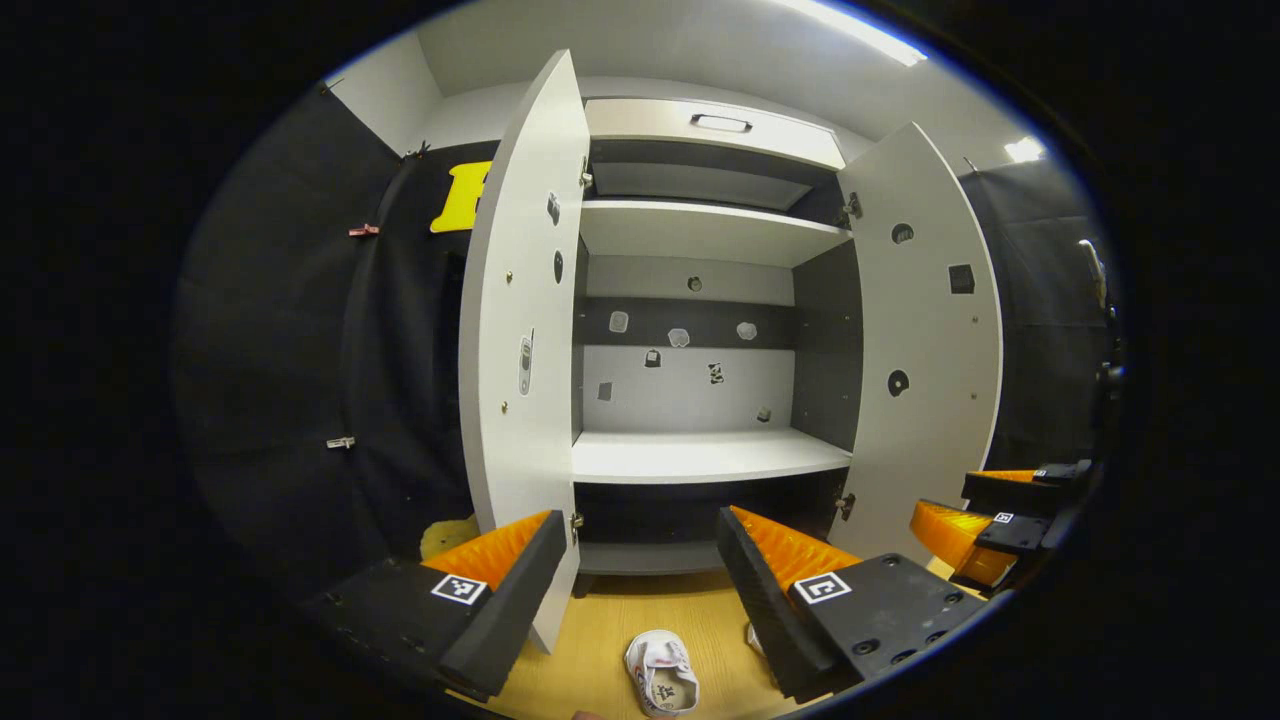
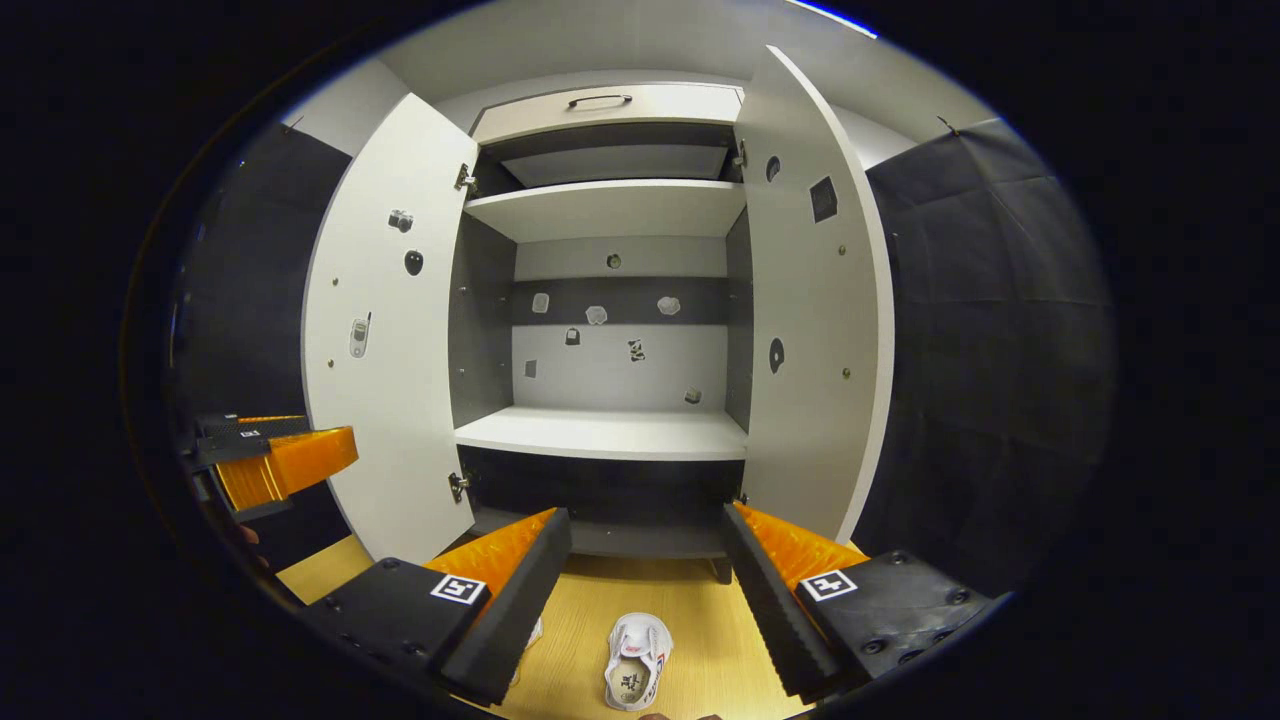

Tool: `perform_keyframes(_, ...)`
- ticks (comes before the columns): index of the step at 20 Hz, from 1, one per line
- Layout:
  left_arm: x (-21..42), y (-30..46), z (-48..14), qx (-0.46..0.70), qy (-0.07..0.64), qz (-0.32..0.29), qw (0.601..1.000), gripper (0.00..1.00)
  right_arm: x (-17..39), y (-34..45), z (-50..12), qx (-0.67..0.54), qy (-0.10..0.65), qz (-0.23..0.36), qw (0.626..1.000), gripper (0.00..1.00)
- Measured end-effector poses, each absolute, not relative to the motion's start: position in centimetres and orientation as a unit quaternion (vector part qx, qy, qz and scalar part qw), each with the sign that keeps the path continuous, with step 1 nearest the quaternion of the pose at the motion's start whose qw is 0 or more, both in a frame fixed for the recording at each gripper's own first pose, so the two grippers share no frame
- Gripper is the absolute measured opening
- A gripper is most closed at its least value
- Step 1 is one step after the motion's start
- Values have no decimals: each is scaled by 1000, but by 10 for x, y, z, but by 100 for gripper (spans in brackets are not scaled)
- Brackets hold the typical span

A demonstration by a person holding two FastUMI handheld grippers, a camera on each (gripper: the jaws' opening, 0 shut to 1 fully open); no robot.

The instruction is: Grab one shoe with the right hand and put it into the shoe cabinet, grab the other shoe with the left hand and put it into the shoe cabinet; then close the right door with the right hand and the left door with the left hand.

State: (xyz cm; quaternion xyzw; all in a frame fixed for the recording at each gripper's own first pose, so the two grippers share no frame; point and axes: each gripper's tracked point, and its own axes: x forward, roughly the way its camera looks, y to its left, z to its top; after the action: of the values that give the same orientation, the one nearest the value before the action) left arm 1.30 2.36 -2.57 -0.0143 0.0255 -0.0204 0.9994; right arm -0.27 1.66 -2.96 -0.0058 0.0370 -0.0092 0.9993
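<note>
Plainly, the left gripper (image 1: 640,590) stands wide open, its two fingers spread far apart with nothing between them and nothing touched. The right gripper (image 2: 645,590) is spread just as wide and likewise holds nothing. In the left gripper view the right gripper (image 1: 985,525) also shows at the right edge, level with the lower part of the right door; in the right gripper view the left gripper (image 2: 270,455) shows at the left edge, beside the left door.

Below and between the left gripper's fingers lies a small white fabric shoe (image 1: 662,675) on the pale wooden floor (image 1: 600,640), opening upward, well short of the cabinet. A sliver of a second white shoe (image 1: 755,638) peeks out beside the right-hand finger. In the right gripper view one white shoe (image 2: 636,672) lies between the fingers on the floor (image 2: 690,610), and part of another (image 2: 530,635) shows beside the left-hand finger.

Ahead stands the tall white shoe cabinet (image 1: 700,455) with dark inner walls, white shelves and a drawer with a handle on top. Its left door (image 1: 525,330) and right door (image 1: 925,340) both stand swung wide open; the shelves carry no shoes. In the right gripper view the cabinet (image 2: 600,435) faces squarely, left door (image 2: 385,330) and right door (image 2: 815,300) open.
</note>
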Motion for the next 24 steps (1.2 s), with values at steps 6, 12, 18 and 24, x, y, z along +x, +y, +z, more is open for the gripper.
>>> perform_keyframes(6,12,24,-36,-20,37,-22,999,95,-1,21,-41,-12,57,1,998,98)
perform_keyframes(12,16,16,-38,-6,37,-32,999,95,5,20,-52,-10,72,8,997,98)
perform_keyframes(18,15,20,-52,6,50,-27,998,95,11,31,-96,3,132,31,991,98)
perform_keyframes(24,7,32,-82,10,78,-11,997,95,2,61,-177,19,225,74,971,98)
